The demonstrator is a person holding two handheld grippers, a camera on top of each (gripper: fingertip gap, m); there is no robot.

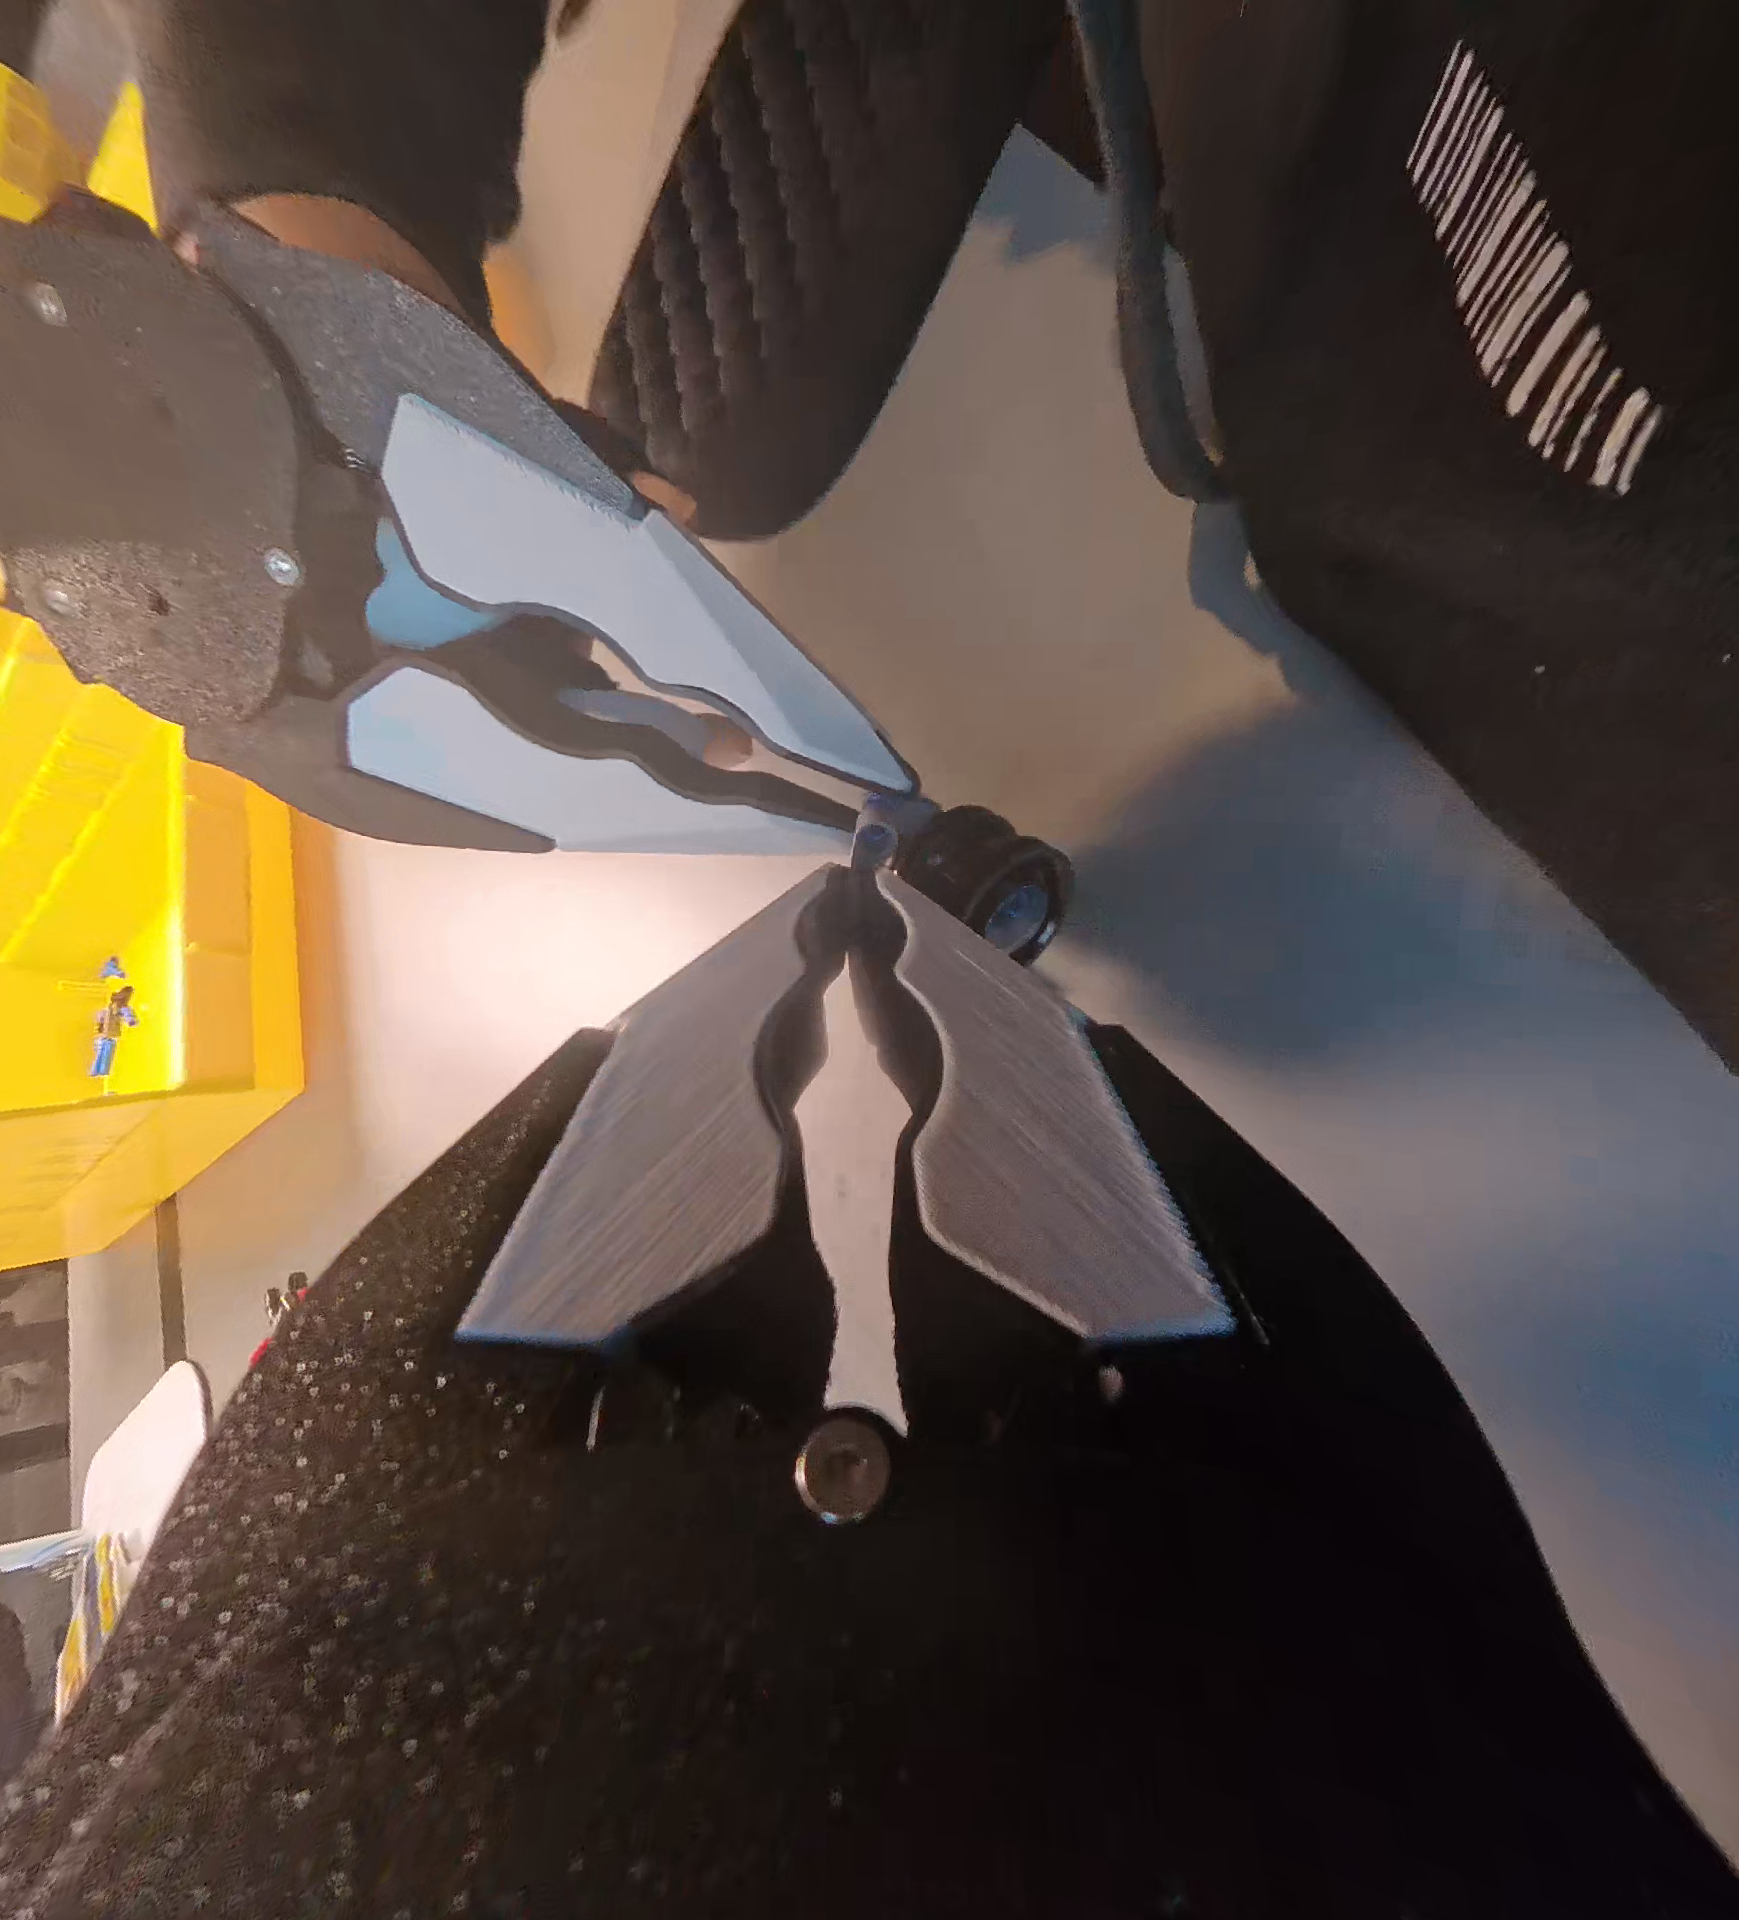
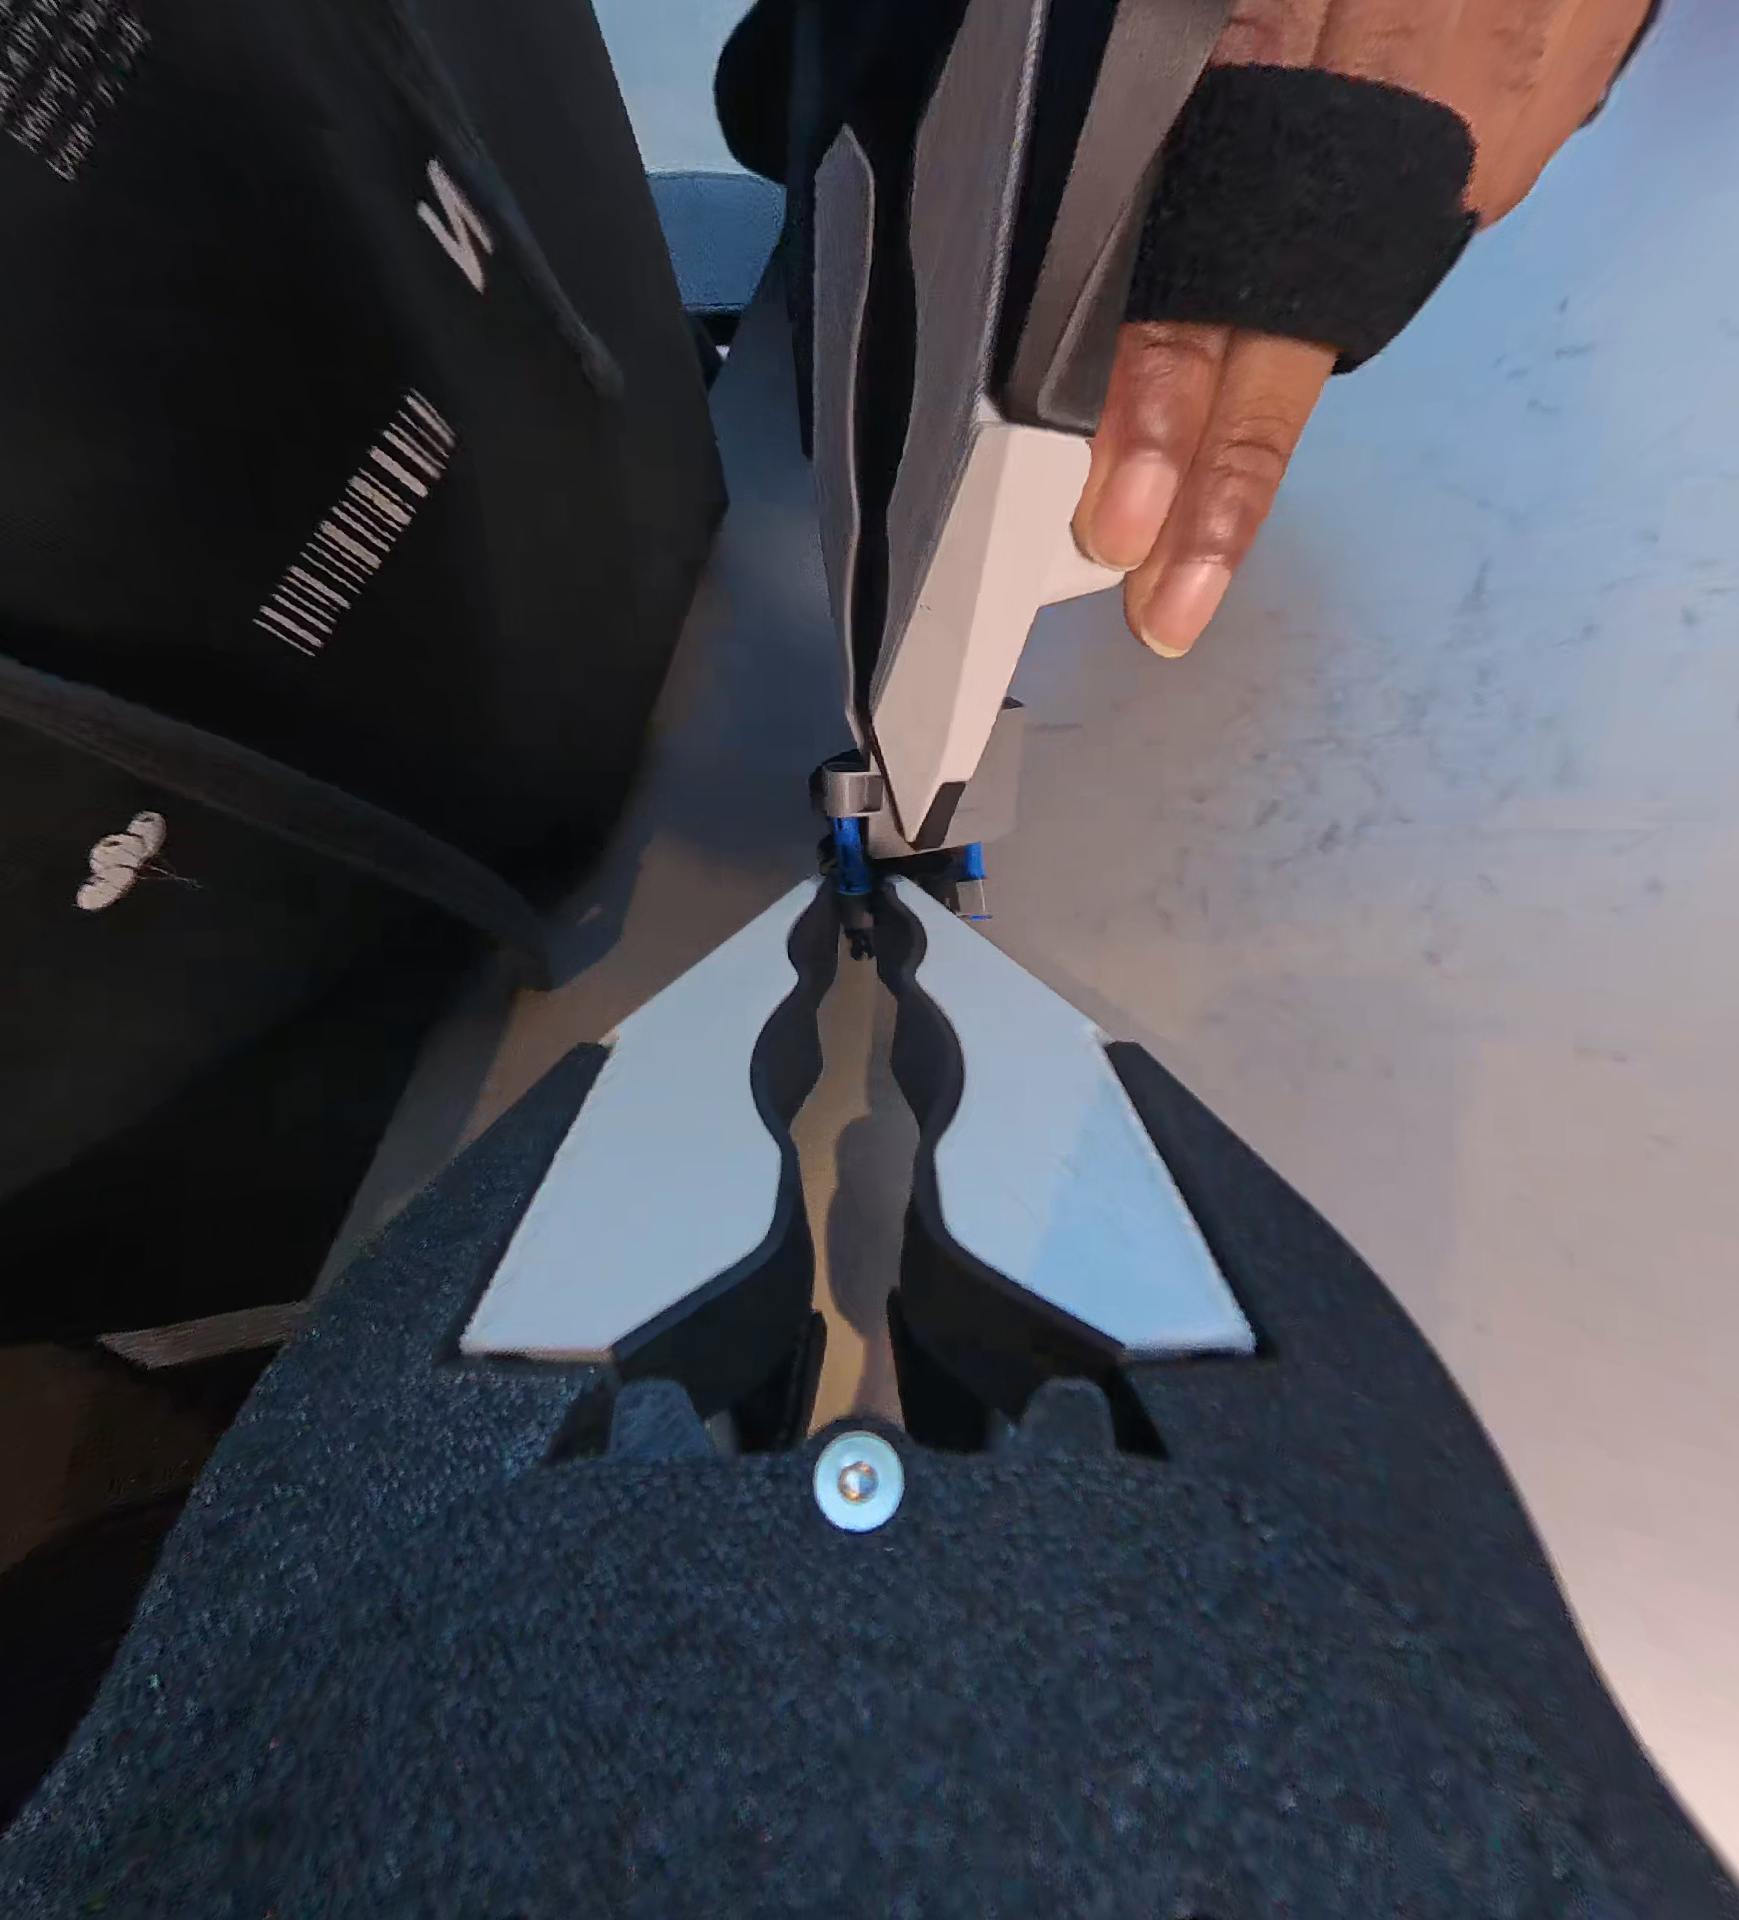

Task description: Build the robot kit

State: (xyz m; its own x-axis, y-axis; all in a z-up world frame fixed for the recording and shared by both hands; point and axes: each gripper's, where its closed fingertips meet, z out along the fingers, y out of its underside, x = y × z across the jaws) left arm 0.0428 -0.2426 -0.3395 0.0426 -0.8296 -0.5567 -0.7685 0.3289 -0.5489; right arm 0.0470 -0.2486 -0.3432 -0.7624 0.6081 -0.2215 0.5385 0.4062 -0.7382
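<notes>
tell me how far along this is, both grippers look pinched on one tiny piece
Done: left gripper and right gripper are both shut on the small grey-and-blue plastic part. In hand: they hold it tip to tip, its black rubber wheel sticking out. Left: unclear; small blue pieces sit in the yellow plastic bin.

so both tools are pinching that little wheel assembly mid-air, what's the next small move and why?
Probably hold the left tool steady and ease the right tool in along the small blue part. Both tools look shut on the same tiny assembly, tip to tip above the table, with the black wheel beside them, so any sideways pull could twist it loose.
</notes>
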